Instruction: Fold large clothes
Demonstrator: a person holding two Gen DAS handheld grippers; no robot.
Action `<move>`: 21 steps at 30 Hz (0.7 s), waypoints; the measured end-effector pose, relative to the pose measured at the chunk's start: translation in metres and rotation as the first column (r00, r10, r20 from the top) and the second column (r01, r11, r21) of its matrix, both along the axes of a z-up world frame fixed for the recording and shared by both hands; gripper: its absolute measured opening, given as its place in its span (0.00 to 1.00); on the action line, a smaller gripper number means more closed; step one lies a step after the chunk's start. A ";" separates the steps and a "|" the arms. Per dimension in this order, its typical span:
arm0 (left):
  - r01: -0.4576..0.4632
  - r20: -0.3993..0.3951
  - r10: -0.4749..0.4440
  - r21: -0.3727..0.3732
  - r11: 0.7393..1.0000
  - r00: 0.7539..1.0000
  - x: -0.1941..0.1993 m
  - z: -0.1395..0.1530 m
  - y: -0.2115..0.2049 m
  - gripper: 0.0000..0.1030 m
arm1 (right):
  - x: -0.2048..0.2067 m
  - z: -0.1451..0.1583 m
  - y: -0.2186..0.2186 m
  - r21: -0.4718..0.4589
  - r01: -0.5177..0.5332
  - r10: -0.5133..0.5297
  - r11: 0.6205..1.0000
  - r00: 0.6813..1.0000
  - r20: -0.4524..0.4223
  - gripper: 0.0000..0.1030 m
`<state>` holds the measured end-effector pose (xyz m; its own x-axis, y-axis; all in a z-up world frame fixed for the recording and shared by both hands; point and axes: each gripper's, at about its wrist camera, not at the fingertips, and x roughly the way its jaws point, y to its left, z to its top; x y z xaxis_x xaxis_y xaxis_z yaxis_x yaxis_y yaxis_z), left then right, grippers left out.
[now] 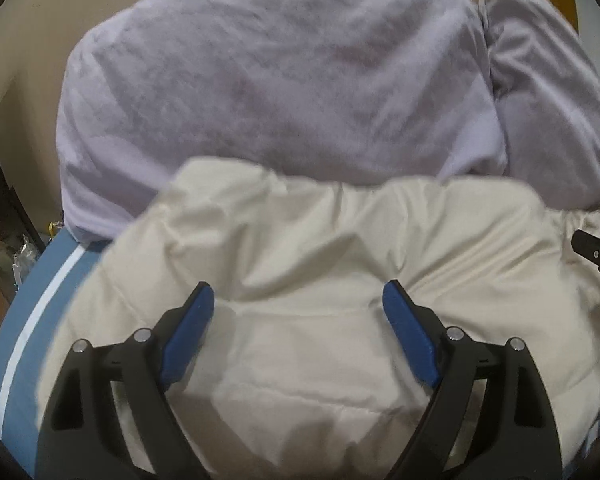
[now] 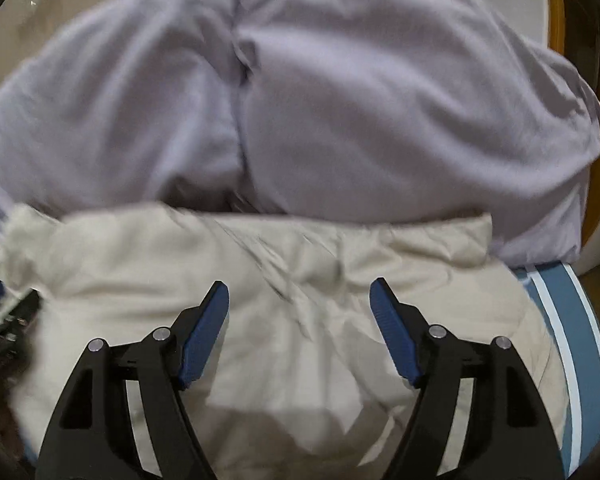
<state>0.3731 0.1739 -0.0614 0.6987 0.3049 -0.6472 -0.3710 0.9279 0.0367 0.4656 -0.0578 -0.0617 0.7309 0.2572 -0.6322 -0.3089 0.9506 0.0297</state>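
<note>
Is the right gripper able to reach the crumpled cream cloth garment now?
Probably yes: the right gripper is open just above the cream garment, with nothing between them.

My left tongs (image 1: 298,294) stand wide apart, blue pads (image 1: 188,332) splayed toward 11 and 1 o'clock, nothing between them, tilted downward. My right tongs (image 2: 299,290) gape too, pads (image 2: 396,332) clear of everything. In the left view the right tongs peek in at 3 o'clock; in the right view the left tongs show, blurred, at 9 o'clock.
</note>
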 end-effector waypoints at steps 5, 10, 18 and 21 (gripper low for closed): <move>-0.018 0.053 0.016 0.027 0.999 0.998 0.005 0.019 0.009 0.87 | -0.013 0.011 0.039 0.019 -0.100 0.099 0.995 0.995 0.013 0.72; -0.044 0.035 0.041 0.086 0.995 0.999 0.018 0.010 0.016 0.87 | -0.022 -0.002 0.069 -0.019 -0.118 0.118 0.993 0.993 0.019 0.72; -0.063 0.004 0.063 0.050 0.997 0.998 0.032 -0.011 0.035 0.90 | 0.002 -0.026 0.082 -0.015 -0.100 0.099 0.995 0.995 -0.026 0.73; -0.061 -0.008 0.062 0.053 0.997 0.998 0.038 -0.016 0.037 0.92 | 0.015 -0.033 0.089 -0.014 -0.095 0.094 0.995 0.994 -0.047 0.76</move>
<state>0.4111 0.2108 -0.0777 0.6717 0.3807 -0.6355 -0.4266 0.9001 0.0883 0.4804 0.0308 -0.0951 0.6739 0.3131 -0.6692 -0.3956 0.9179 0.0310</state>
